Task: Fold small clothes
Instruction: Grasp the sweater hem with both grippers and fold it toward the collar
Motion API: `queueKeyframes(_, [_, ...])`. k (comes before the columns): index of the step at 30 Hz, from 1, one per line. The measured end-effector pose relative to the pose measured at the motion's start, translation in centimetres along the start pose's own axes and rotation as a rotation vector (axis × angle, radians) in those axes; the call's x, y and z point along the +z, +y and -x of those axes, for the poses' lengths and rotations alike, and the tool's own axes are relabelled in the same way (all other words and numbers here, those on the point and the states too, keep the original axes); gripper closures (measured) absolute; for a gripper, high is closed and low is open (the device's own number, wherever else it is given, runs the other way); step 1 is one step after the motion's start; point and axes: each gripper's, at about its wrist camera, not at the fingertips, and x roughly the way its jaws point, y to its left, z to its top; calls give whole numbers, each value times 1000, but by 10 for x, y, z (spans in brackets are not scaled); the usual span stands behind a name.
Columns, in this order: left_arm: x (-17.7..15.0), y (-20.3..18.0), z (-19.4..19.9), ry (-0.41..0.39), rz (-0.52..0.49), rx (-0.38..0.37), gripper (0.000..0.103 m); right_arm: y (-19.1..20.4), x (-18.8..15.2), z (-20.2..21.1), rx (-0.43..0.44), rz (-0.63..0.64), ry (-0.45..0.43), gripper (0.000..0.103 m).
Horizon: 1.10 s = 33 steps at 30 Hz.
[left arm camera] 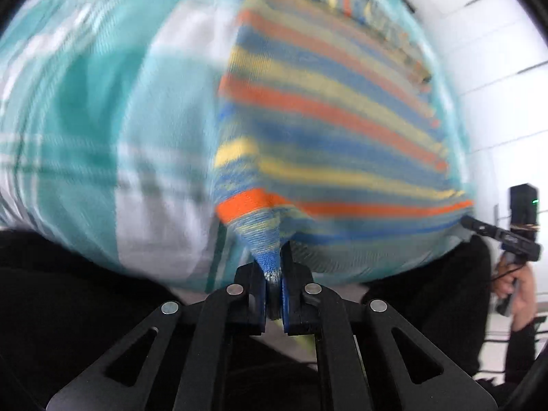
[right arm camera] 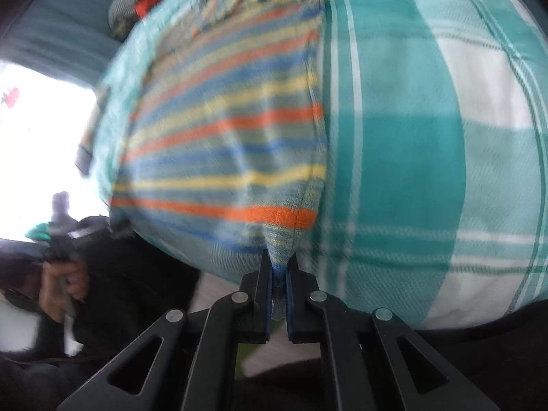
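Spanning the checked cloth (right arm camera: 411, 137), blurred striped knit garment (left arm camera: 325, 120).

Striped garment (left arm camera: 325, 130) is soft matt knit; plaid cloth (right arm camera: 428, 171) is woven twill; tongs (left arm camera: 274, 274) matt black plastic.

— What sort of place is this?
— It looks like a home, perhaps a bedroom. A teal-and-white plaid cloth (right arm camera: 428, 137) covers the work surface like bedding.
— Anything else?
— A small heap of clothes (right arm camera: 144, 3) lies at the far edge, beside a bright window (right arm camera: 44, 144). White panelled walls (left arm camera: 496, 68) stand behind.
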Motion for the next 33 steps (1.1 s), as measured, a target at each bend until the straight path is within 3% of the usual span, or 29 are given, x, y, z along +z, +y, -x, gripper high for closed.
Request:
queueKeyframes(3, [42, -1, 24, -86, 7, -57, 99, 4, 29, 16, 77, -21, -71, 97])
queueKeyframes(7, [131, -8, 37, -220, -21, -38, 99, 10, 88, 27, 98, -24, -175, 97])
queueKeyframes(9, [180, -18, 27, -246, -17, -38, 99, 9, 133, 31, 91, -22, -241, 97])
queueKeyframes(13, [284, -39, -2, -299, -53, 34, 98, -3, 221, 24, 84, -67, -315, 97])
queueKeyframes(16, [344, -45, -38, -295, -37, 103, 85, -24, 284, 11, 119, -135, -375, 96])
queueKeyframes(17, [359, -42, -48, -280, 5, 148, 71, -31, 302, 4, 149, -160, -401, 91])
queueKeyframes(19, [365, -33, -48, -301, 53, 165, 64, -49, 330, -3, 76, -227, -463, 64])
queueKeyframes(20, [362, -33, -45, -322, 58, 148, 57, -56, 333, -5, 51, -267, -492, 59])
queueKeyframes(22, [349, -27, -33, -368, 52, 93, 44, -60, 330, 4, 99, -267, -537, 59])
queueKeyframes(25, [318, -33, -24, -411, -45, 93, 40, -44, 313, 17, 68, -148, -566, 59])
queueKeyframes(28, [279, -46, -35, -364, -166, 99, 35, -10, 287, 11, 41, 46, -491, 59])
queueKeyframes(30, [250, -52, -46, -313, -213, 120, 25, 4, 268, -1, 43, 119, -441, 59])
queueKeyframes(33, [212, -47, -70, -212, -237, 211, 26, 13, 236, -30, 5, 190, -345, 55])
